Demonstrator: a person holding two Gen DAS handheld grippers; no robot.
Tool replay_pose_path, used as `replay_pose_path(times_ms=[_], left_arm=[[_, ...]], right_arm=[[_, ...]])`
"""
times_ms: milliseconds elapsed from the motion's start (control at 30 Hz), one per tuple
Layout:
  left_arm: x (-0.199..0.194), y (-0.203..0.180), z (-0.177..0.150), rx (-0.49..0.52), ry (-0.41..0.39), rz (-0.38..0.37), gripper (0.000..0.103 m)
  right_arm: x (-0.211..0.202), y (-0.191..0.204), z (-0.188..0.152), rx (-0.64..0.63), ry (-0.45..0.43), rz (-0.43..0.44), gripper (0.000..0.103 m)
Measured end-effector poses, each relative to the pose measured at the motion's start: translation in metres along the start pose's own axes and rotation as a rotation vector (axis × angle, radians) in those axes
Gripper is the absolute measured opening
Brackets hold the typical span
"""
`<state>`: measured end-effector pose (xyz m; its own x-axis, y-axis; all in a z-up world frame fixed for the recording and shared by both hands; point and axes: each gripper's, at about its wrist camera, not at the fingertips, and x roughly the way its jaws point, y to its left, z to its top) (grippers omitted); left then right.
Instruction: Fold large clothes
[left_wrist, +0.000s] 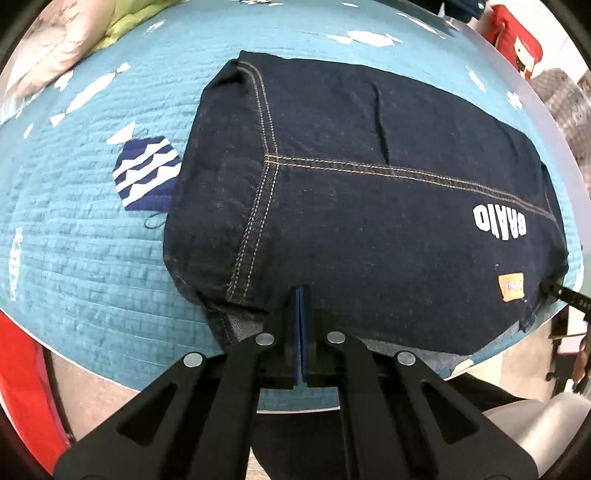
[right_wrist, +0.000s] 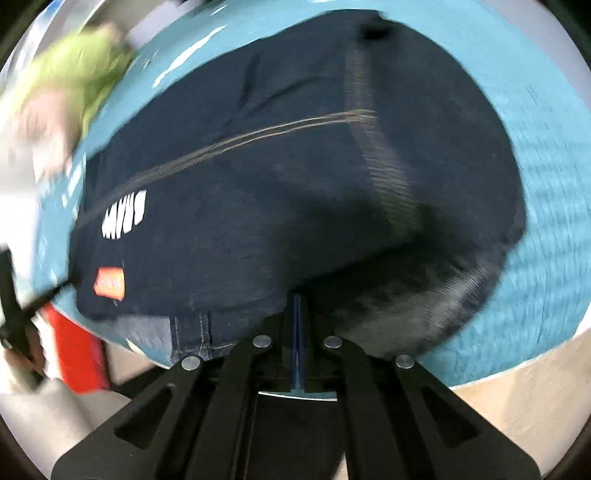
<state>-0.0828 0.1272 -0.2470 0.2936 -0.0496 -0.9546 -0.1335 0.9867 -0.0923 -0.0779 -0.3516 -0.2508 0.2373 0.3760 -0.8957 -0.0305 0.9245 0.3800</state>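
A dark navy denim garment (left_wrist: 369, 192), folded into a thick rectangular bundle with tan double stitching, white lettering and a small orange label, lies on a teal quilted bedspread (left_wrist: 81, 258) and fills the middle of both views. In the left wrist view the left gripper (left_wrist: 302, 295) sits at the lower centre of the frame with its blue-padded jaws pressed together and nothing between them, the tips right at the bundle's near edge. The bundle's long axis runs from the frame's centre left toward its right edge, so the garment lies ahead of and above the jaws. In the right wrist view the right gripper (right_wrist: 298, 301) is likewise clenched on nothing at the near hem. This view is motion-blurred. Neither gripper looks clearly nearer. Only the left view shows a blue-and-white striped patch (left_wrist: 146, 171) just left of the bundle, the crisp seam crossing and the garment's far edge; the right view alone shows the paler inner layers at the lower fold.
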Motion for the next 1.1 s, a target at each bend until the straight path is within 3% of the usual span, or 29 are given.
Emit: replay_pose_path(times_ms=[133,433,567,633,700,733,767,800,867,900,967,1100], left_arm=[[0.015,-0.007,0.003,0.011,-0.009,0.04,0.002],[0.029,-0.008,0.008,-0.015,-0.009,0.025,0.002],[0.027,-0.01,0.003,-0.015,-0.009,0.038,0.002],[0.022,-0.002,0.006,-0.009,-0.008,0.046,0.002],[0.016,-0.002,0.008,-0.009,0.003,0.04,0.002],[0.015,-0.002,0.009,-0.014,0.01,0.029,0.006],[0.012,-0.002,0.009,-0.017,0.013,0.022,0.014],[0.008,-0.004,0.011,-0.017,0.017,0.0,0.02],[-0.001,-0.009,0.012,0.007,0.001,-0.02,0.056],[-0.006,-0.013,0.013,0.024,-0.015,0.006,0.063],[-0.014,-0.021,0.015,0.074,-0.042,0.058,0.068],[-0.023,-0.026,0.023,0.094,-0.067,0.041,0.074]], right_arm=[[0.002,0.012,-0.008,-0.031,-0.042,-0.065,0.0],[0.007,-0.009,-0.012,0.092,-0.028,0.04,0.0],[0.001,-0.024,-0.006,0.178,0.039,0.115,0.005],[-0.002,-0.023,-0.003,0.216,0.072,0.152,0.011],[-0.013,-0.021,-0.003,0.198,0.074,0.184,0.033],[-0.018,-0.019,-0.003,0.19,0.074,0.198,0.042],[-0.025,-0.017,-0.002,0.182,0.07,0.193,0.063],[-0.03,-0.014,0.0,0.171,0.058,0.173,0.075],[-0.044,-0.01,0.001,0.142,0.028,0.157,0.079],[-0.045,-0.007,0.006,0.141,0.025,0.156,0.082],[-0.056,-0.012,0.009,0.158,0.008,0.142,0.084],[-0.072,-0.026,0.017,0.174,-0.061,0.113,0.086]])
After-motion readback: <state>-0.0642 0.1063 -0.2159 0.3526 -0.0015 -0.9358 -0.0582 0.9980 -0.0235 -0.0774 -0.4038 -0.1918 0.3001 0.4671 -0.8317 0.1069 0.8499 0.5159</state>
